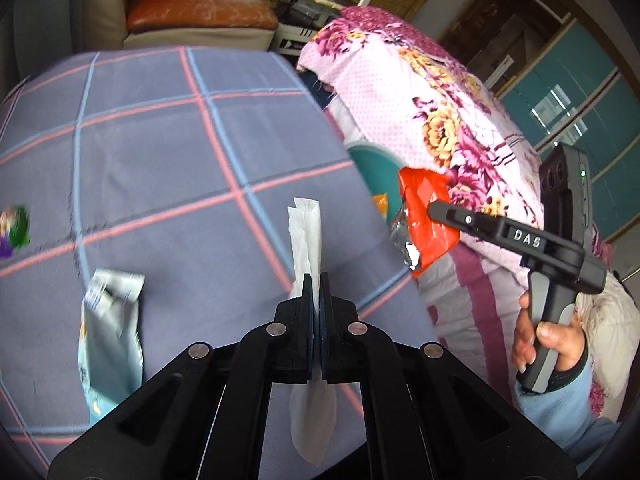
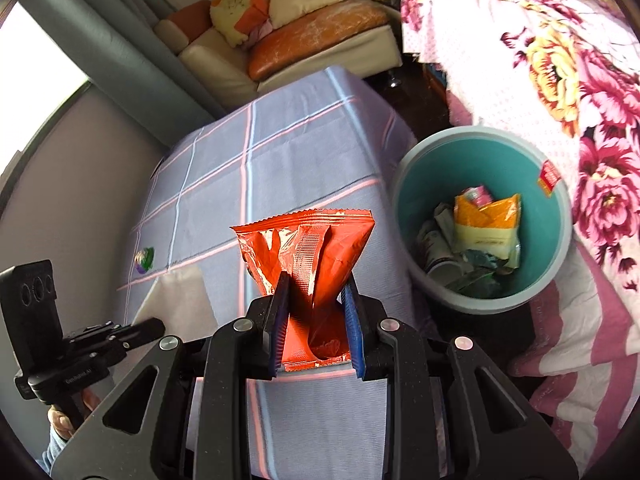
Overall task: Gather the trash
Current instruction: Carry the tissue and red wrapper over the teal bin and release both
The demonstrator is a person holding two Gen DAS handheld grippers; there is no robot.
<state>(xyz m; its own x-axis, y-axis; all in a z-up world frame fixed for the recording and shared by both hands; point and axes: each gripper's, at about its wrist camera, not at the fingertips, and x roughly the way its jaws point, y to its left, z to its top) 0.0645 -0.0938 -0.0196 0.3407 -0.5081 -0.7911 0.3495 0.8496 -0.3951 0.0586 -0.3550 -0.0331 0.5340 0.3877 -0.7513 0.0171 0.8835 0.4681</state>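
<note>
At the far left of the counter (image 1: 160, 128), a small green and purple wrapper (image 1: 15, 230) was seen lying on the checked cloth, and nearer, a pale blue packet (image 1: 110, 336) lay flat, both uncollected. Further right, the left claw (image 1: 316, 280) was clamped nearly closed on a thin white paper strip (image 1: 306, 232), which stood up between its jaws. To the right of that, the right claw (image 2: 316, 292) was pinched on a crumpled red wrapper (image 2: 308, 240), its jaws pressed in against the foil and held above the counter edge. Just beyond that edge, between counter and floral quilt (image 2: 560, 80), a teal bin (image 2: 404, 184) stood on the floor, already holding a yellow packet (image 2: 486, 220) and other scraps.

The step in hand was judged to be the carrying of two picked pieces to the bin. The next move would call for each claw to be brought over the bin's mouth and then opened, the red wrapper being the nearer. Afterwards, the two pieces left on the counter would remain to be fetched.
</note>
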